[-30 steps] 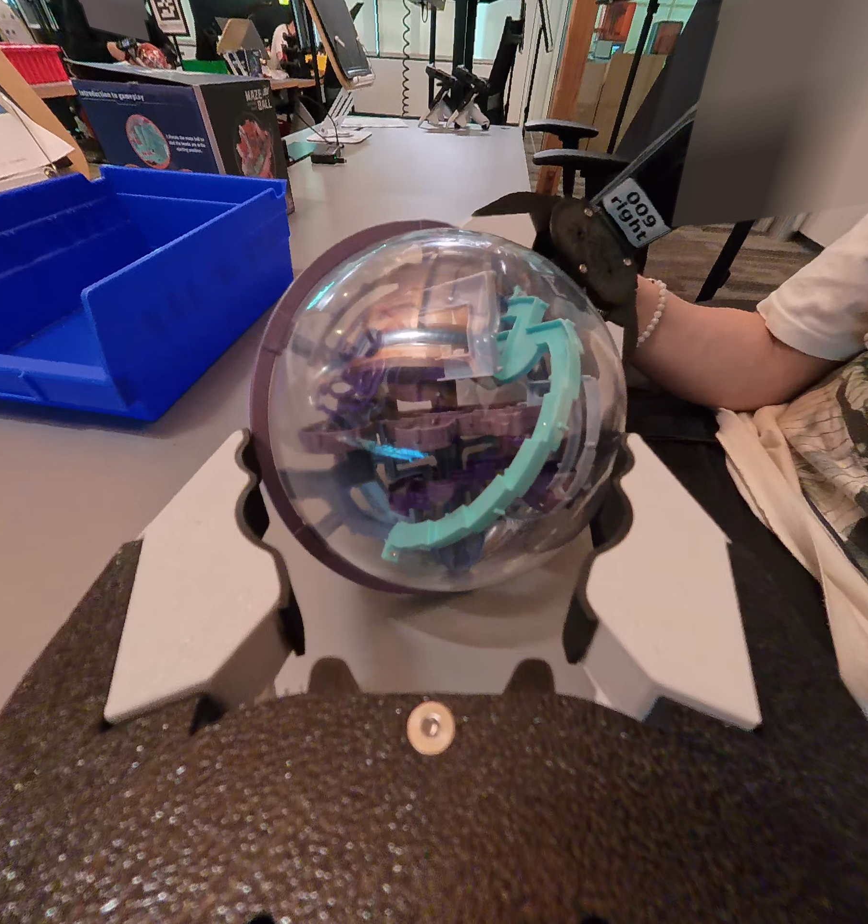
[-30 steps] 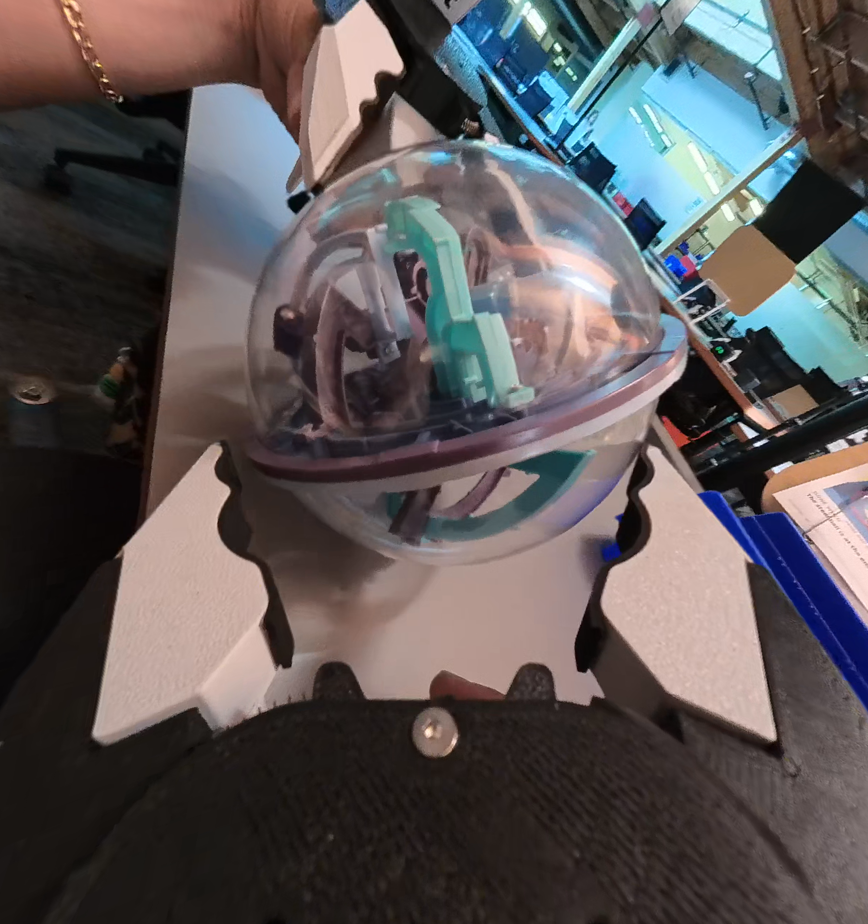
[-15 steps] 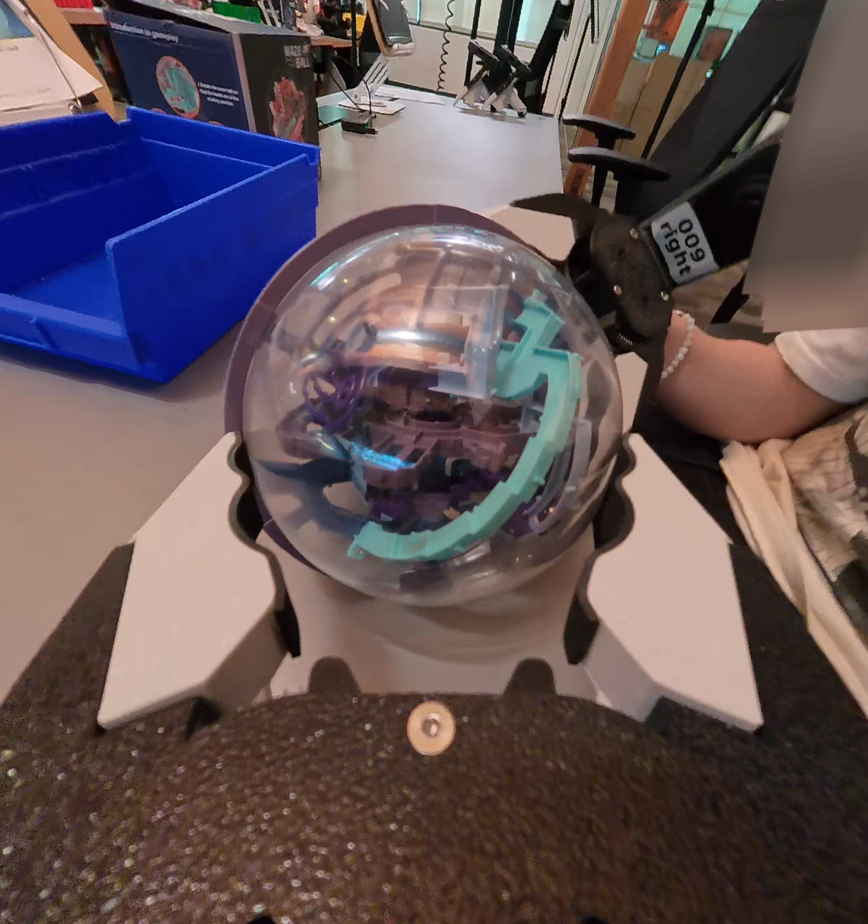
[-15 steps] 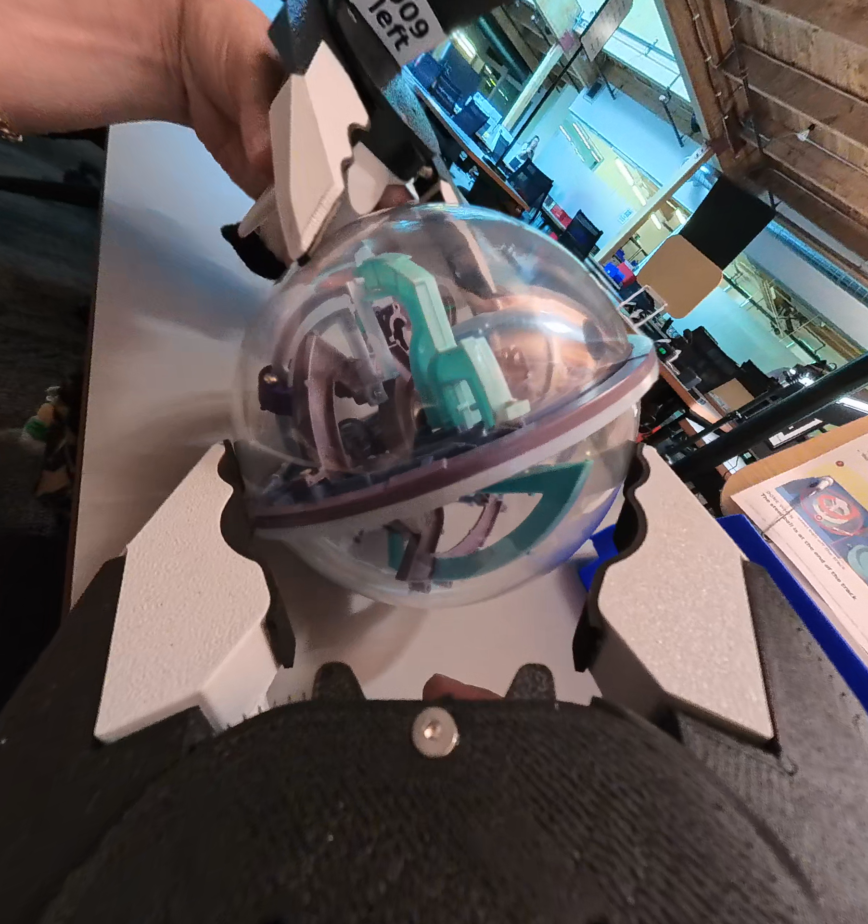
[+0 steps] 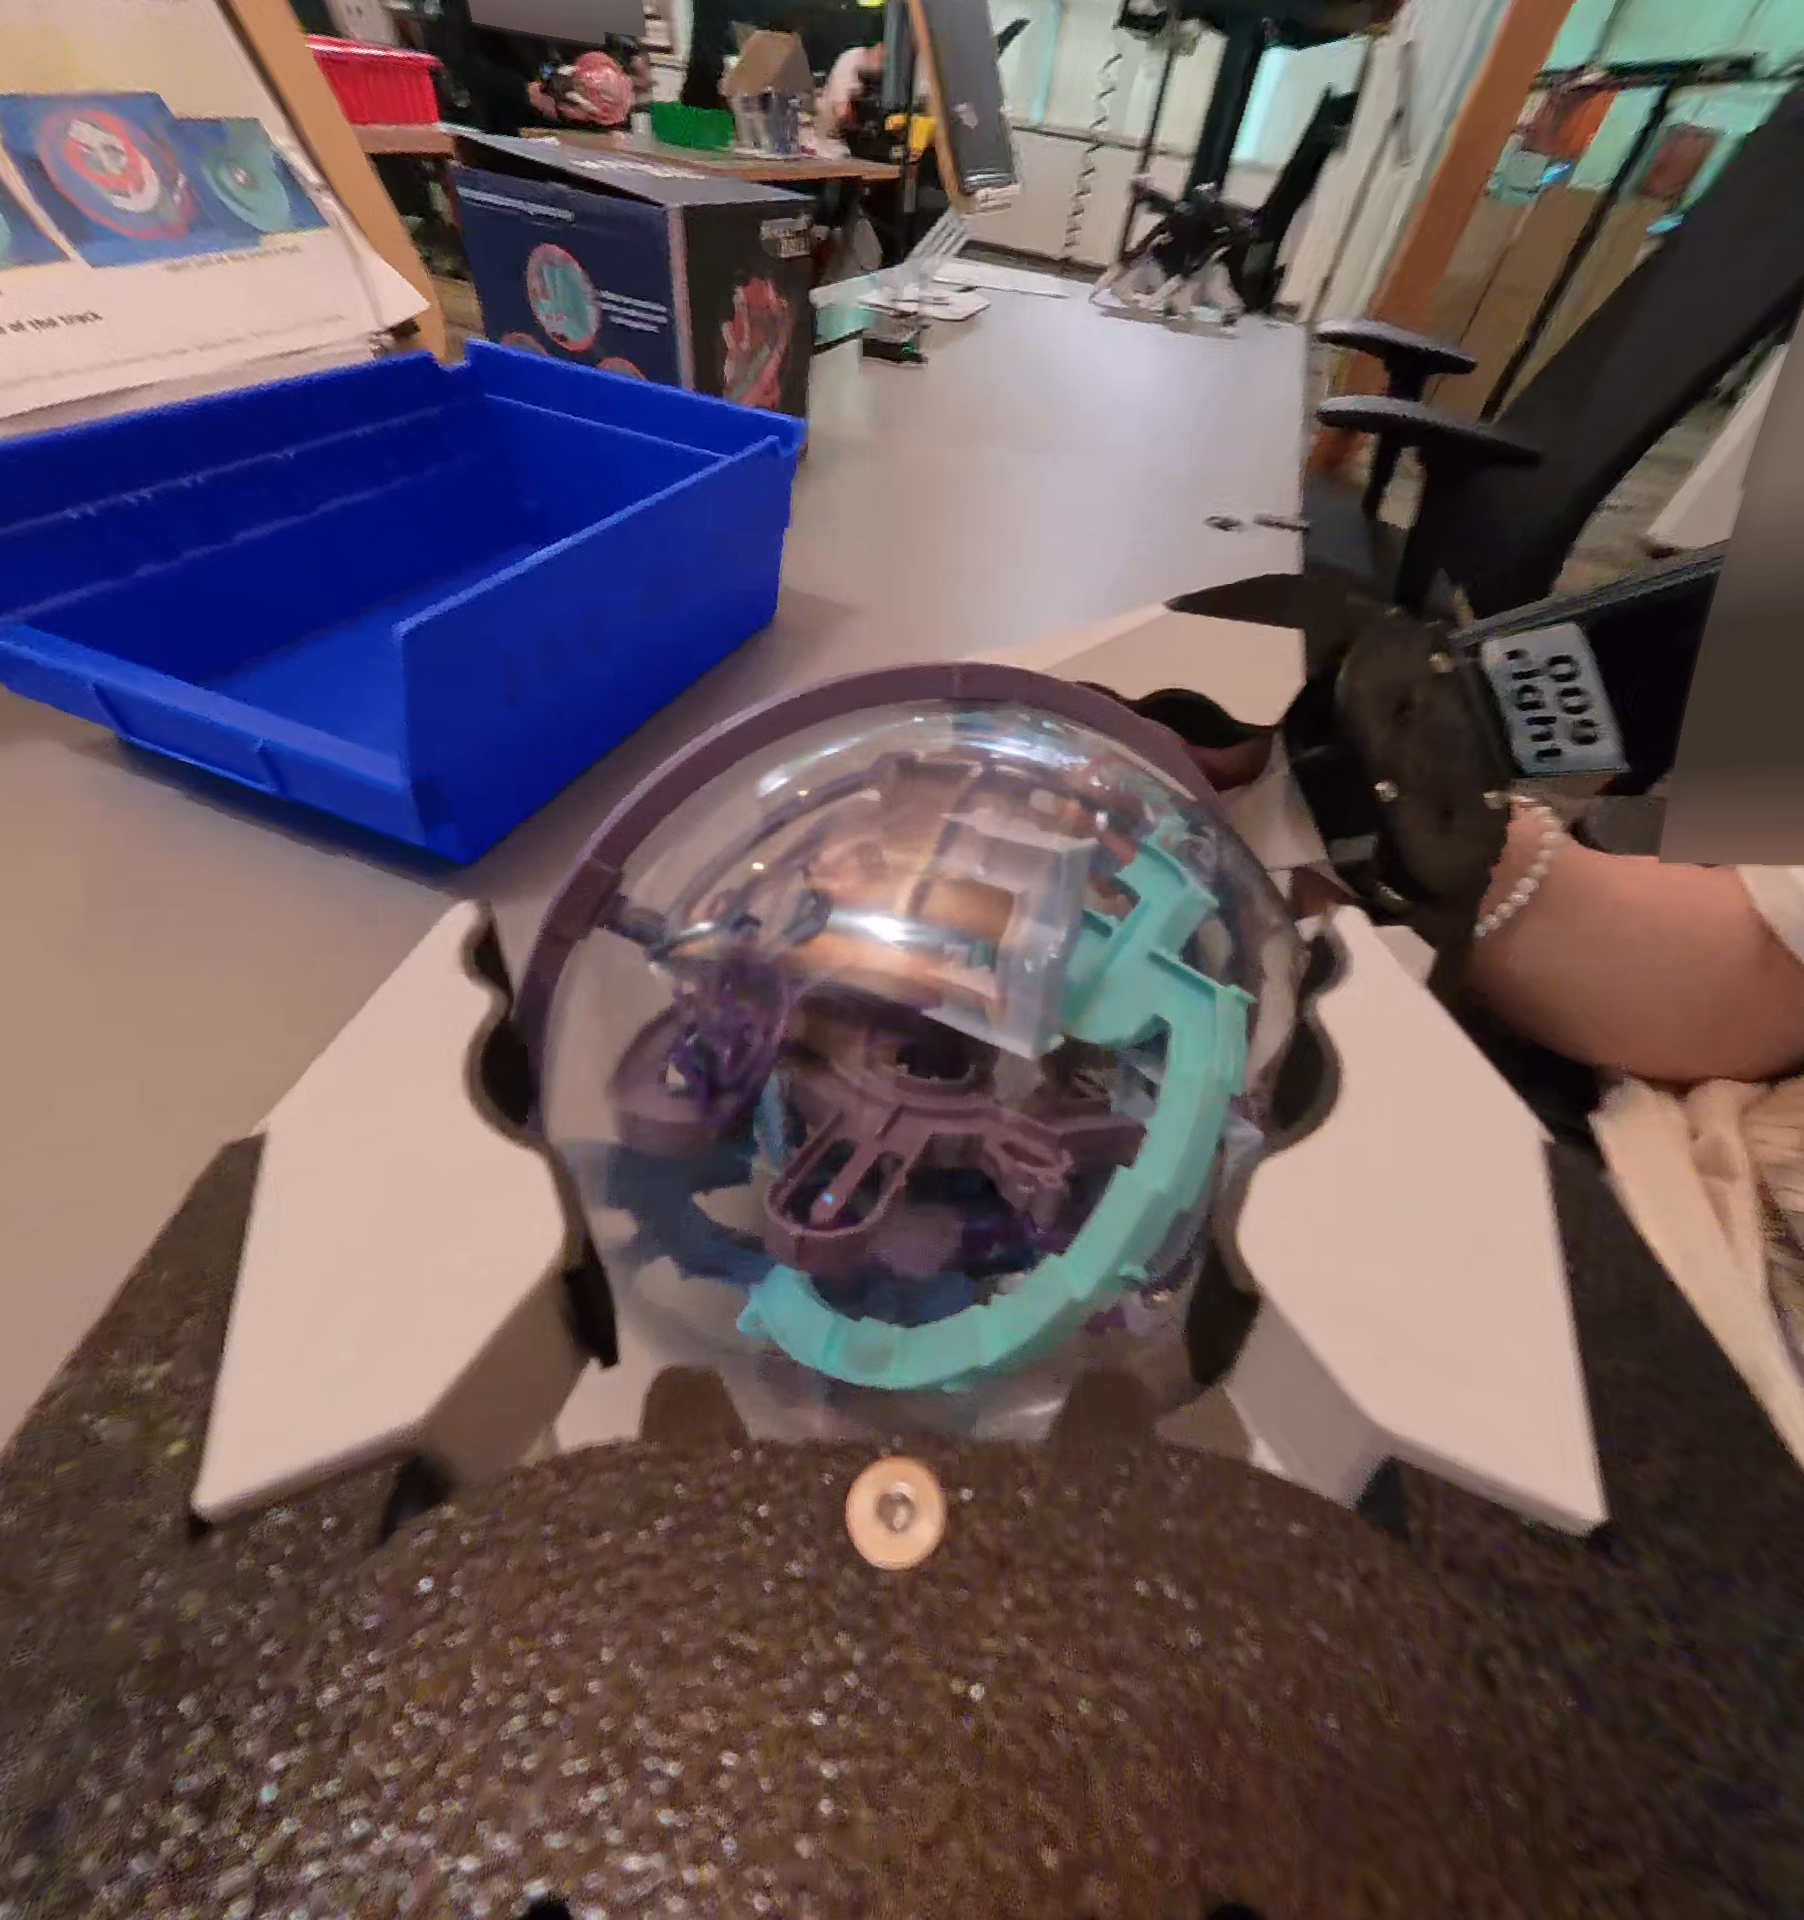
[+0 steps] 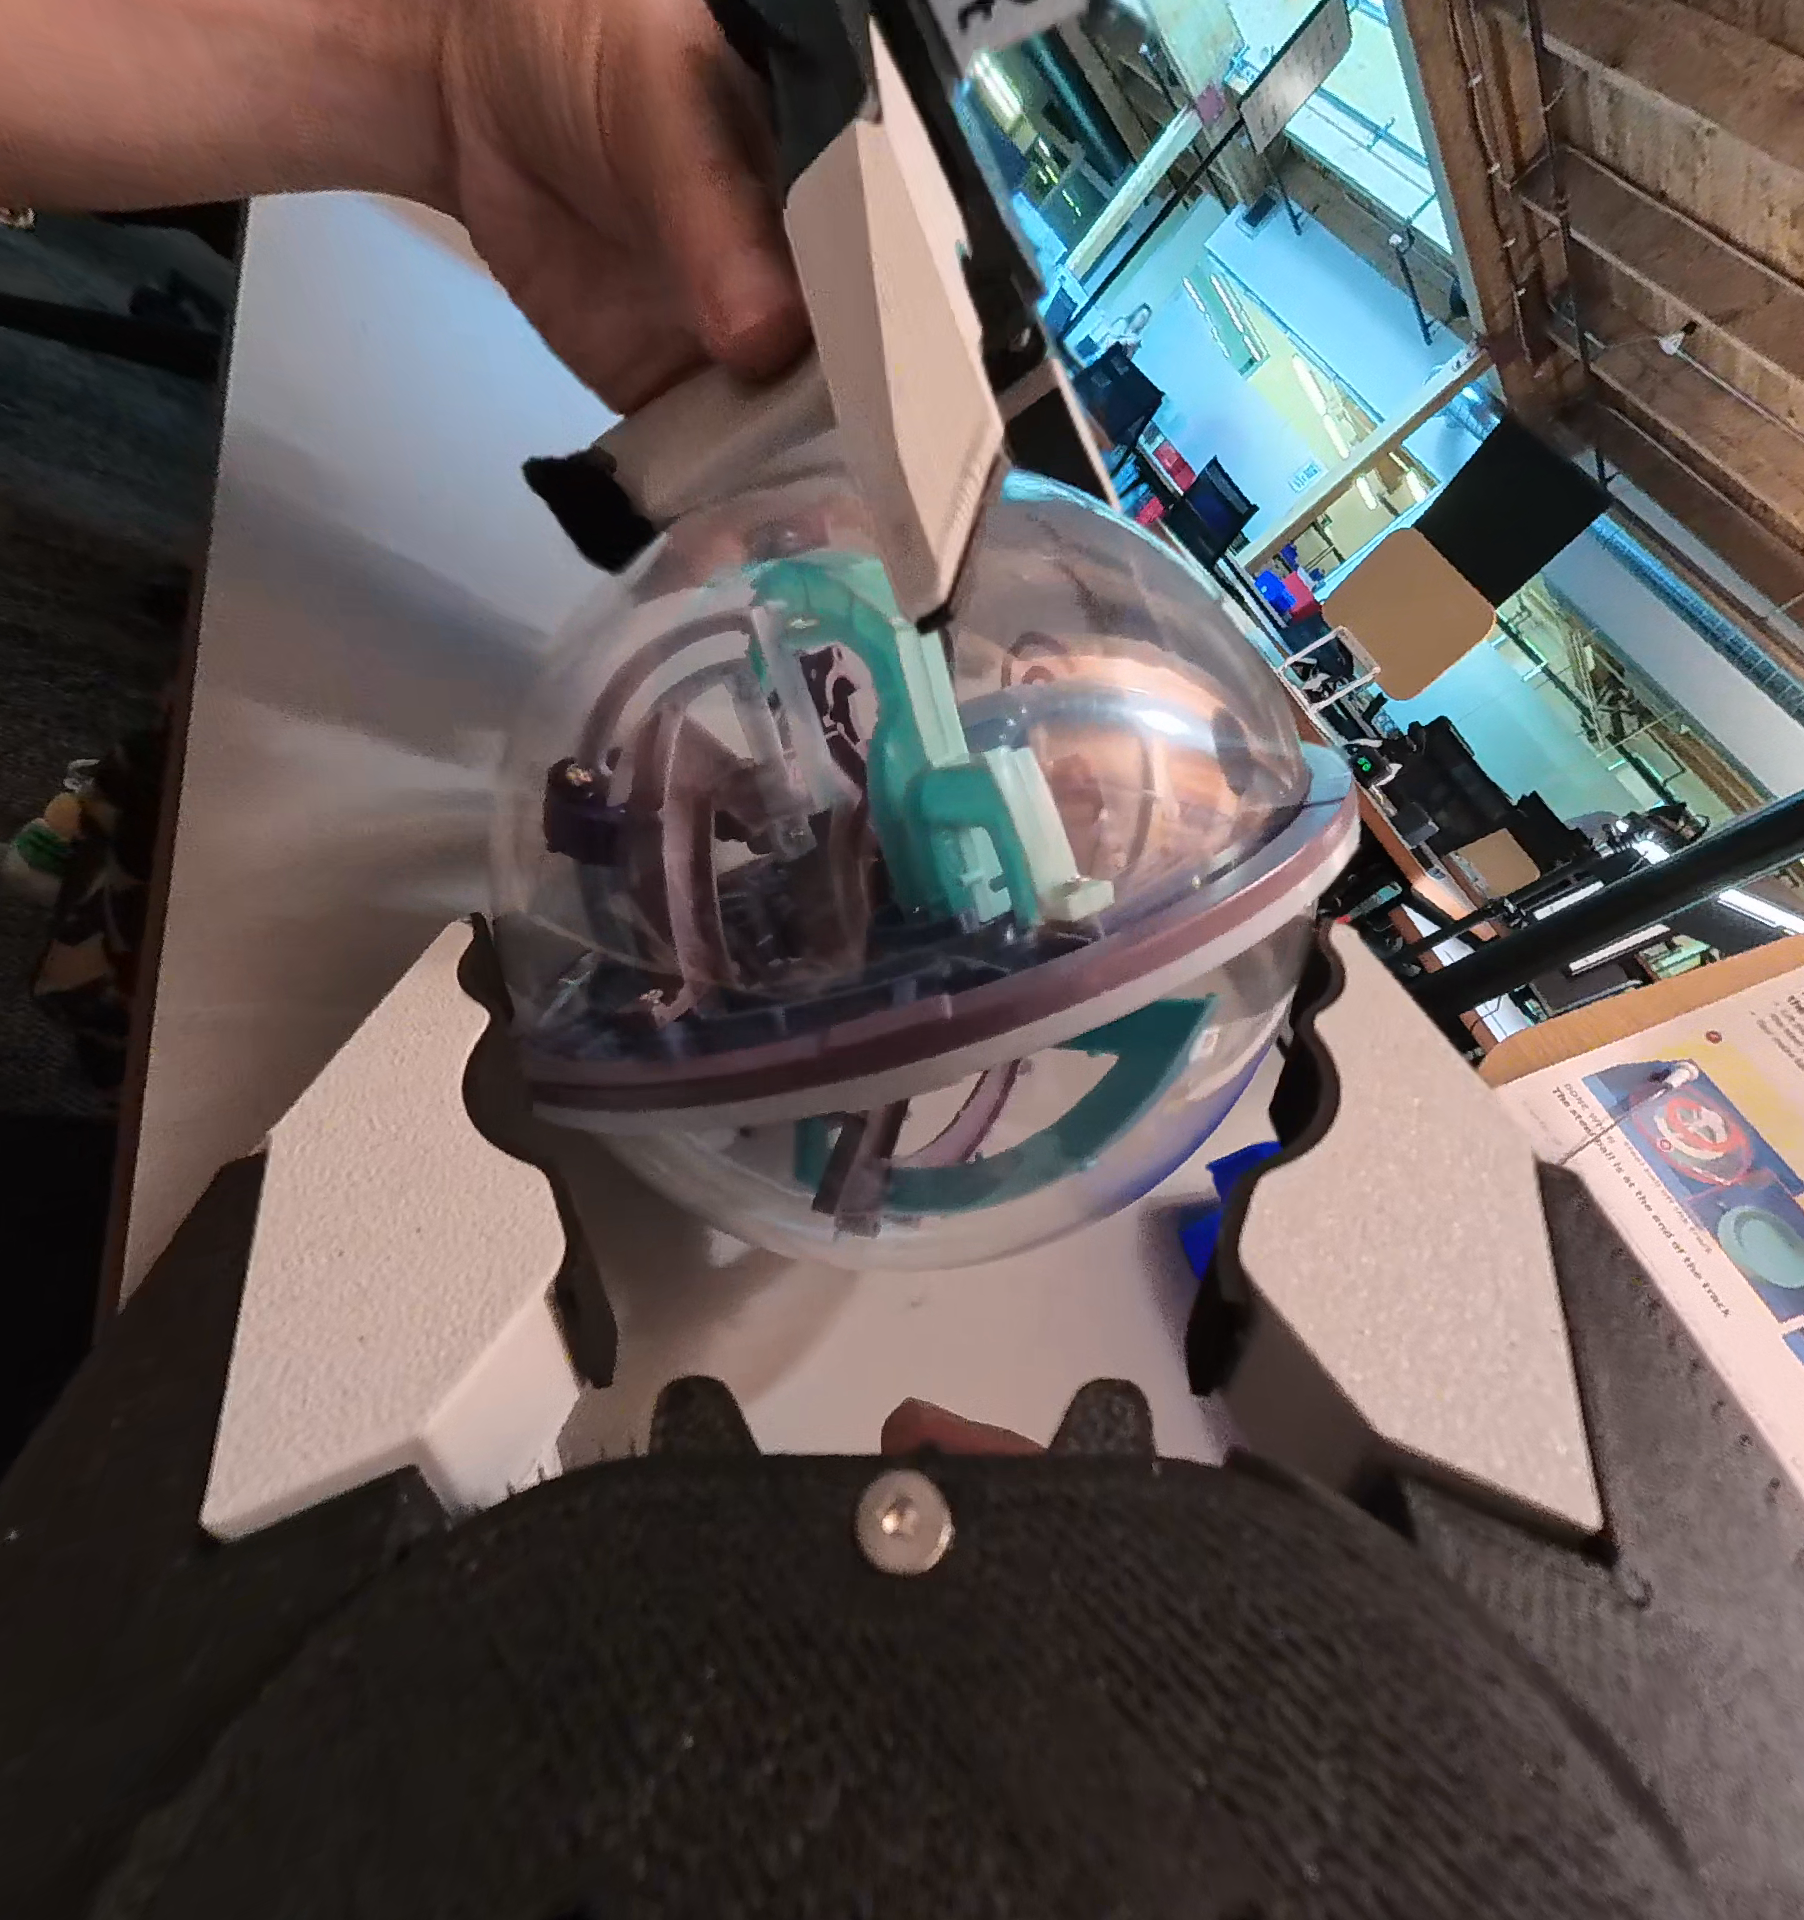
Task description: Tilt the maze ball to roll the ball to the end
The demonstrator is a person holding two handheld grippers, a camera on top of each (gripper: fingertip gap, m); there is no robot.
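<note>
two grippers clamped wide on one maze ball (image 5: 908, 1049), left gripper (image 5: 903, 1029) and right gripper (image 6: 903, 1029) pressing dark pads against opposite flanks, above the table (image 5: 150, 997). likely light, rigid, slick clear plastic; best gripped near the purple seam (image 6: 877, 1029), gently.
</note>
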